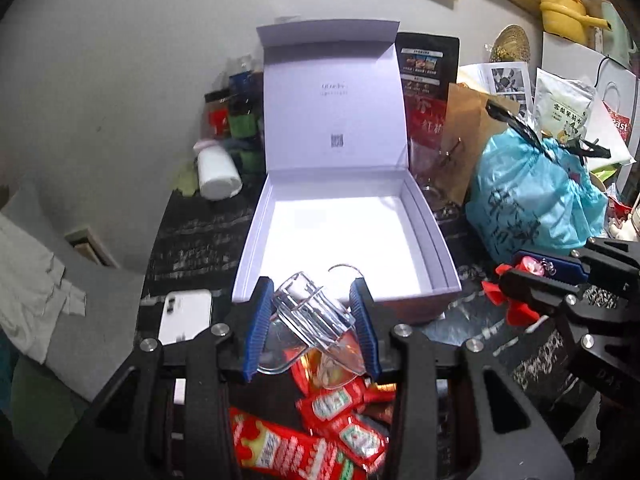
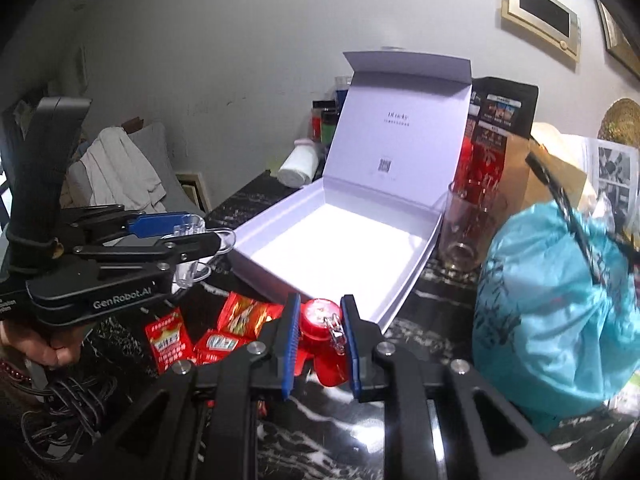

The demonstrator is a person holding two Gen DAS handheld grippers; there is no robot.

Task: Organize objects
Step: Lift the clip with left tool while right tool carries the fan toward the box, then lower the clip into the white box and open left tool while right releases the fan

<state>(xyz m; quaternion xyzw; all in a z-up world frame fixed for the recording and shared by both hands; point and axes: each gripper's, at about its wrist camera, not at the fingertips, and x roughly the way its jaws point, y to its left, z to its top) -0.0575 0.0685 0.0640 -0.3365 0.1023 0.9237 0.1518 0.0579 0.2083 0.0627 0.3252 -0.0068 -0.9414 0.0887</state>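
Note:
An open white box with its lid up stands on the dark marble counter; it also shows in the right wrist view and looks empty. My left gripper is shut on a clear plastic cup with a handle, held just in front of the box's near edge. In the right wrist view this gripper holds the cup left of the box. My right gripper is shut on a red keychain charm, at the box's front corner. Red snack packets lie on the counter below.
A blue plastic bag sits right of the box. A glass tumbler stands beside the box. A white phone lies to the left. A white bottle, jars and snack bags crowd the back by the wall.

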